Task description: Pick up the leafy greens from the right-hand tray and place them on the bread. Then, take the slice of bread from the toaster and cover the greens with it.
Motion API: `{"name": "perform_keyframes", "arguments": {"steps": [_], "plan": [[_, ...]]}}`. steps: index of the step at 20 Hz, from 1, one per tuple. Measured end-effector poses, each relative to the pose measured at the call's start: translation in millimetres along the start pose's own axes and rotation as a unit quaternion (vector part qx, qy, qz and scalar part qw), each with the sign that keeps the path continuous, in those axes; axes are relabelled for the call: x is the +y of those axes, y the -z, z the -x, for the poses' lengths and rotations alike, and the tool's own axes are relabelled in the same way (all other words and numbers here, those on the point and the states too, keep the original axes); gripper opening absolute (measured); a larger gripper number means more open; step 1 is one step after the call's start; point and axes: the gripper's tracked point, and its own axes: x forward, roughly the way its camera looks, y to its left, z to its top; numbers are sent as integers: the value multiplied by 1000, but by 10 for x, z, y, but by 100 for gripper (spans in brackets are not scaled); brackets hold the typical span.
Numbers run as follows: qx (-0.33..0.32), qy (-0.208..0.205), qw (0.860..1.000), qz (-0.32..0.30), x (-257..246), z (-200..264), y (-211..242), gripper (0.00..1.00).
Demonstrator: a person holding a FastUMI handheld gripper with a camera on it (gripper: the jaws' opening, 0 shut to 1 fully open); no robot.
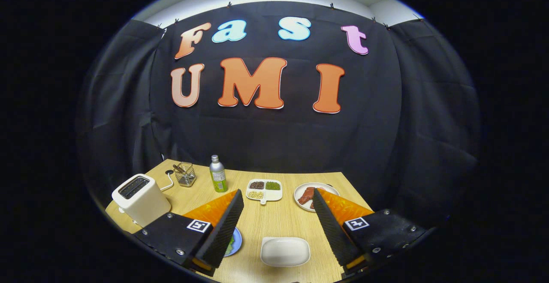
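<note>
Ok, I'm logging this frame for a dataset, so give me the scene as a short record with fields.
gripper: open, holding nothing
between fingers: empty white tray
by one finger: blue plate with greens, part hidden
toaster: on table, slots dark, bread not discernible
beyond fingers: bottle, divided dish, plate with meat, wire basket

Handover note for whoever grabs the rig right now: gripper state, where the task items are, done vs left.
Gripper: open, holding nothing, above the table.
Toaster: beyond the left finger; I can't see whether bread sits in its slots.
Greens: a bit of green shows on the blue plate, mostly hidden by the left finger.
White tray: between the fingers, looks bare.
Done: nothing evident.
Left: greens onto bread, then toaster slice on top.
</note>
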Motion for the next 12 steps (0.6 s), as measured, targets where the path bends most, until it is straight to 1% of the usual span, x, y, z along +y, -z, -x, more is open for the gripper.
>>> {"name": "perform_keyframes", "arguments": {"steps": [6, 12], "plan": [[-25, 5, 1000, 13, 21, 116, -87, 97], [-32, -1, 999, 7, 68, 146, -103, 98]]}}
